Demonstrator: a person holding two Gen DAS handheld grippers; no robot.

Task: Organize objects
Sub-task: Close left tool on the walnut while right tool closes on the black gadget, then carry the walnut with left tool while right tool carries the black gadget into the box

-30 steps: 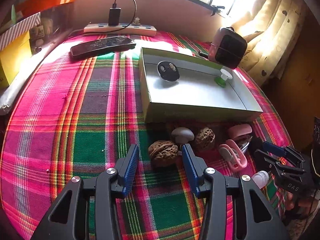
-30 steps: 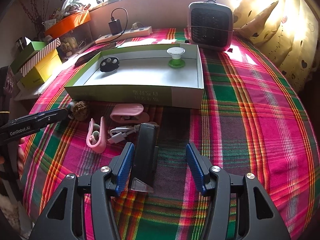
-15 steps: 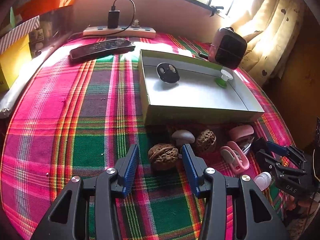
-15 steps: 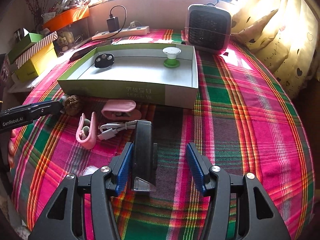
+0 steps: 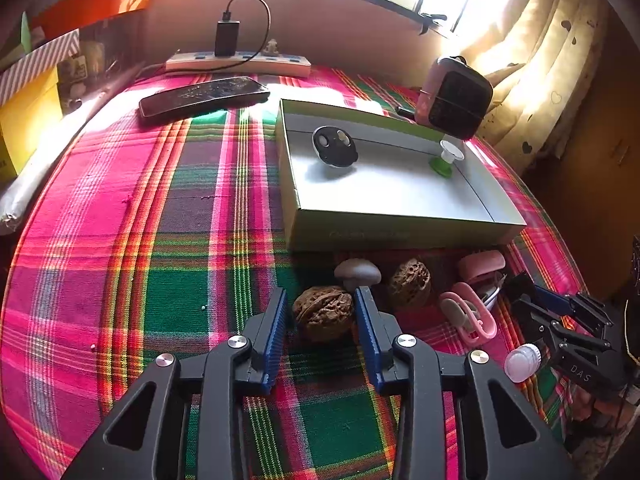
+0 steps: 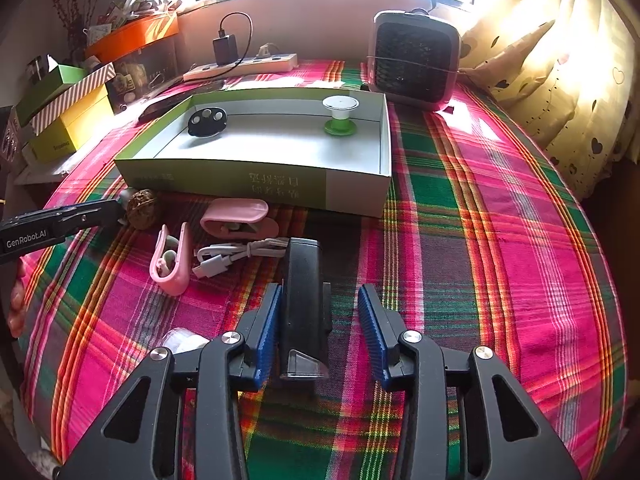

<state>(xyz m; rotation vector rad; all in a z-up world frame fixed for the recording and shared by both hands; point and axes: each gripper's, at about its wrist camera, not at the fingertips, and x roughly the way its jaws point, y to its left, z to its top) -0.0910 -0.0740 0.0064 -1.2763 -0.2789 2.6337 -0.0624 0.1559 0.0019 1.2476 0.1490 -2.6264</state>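
Left gripper (image 5: 320, 312), fingers apart astride a walnut (image 5: 323, 312), poised to clamp for transfer into the box (image 5: 404, 236); right gripper (image 6: 318, 320), fingers apart, flanks a black device (image 6: 303, 304)

We have pushed our left claw (image 5: 322, 314) forward and narrowed it around the nearer walnut (image 5: 323, 310), whose sides its blue pads now almost touch; a second ago that nut lay ahead of the tips. Our right claw (image 6: 318, 322) has slid forward along the black rectangular device (image 6: 302, 306), which now sits deeper between its pads, against the left one.
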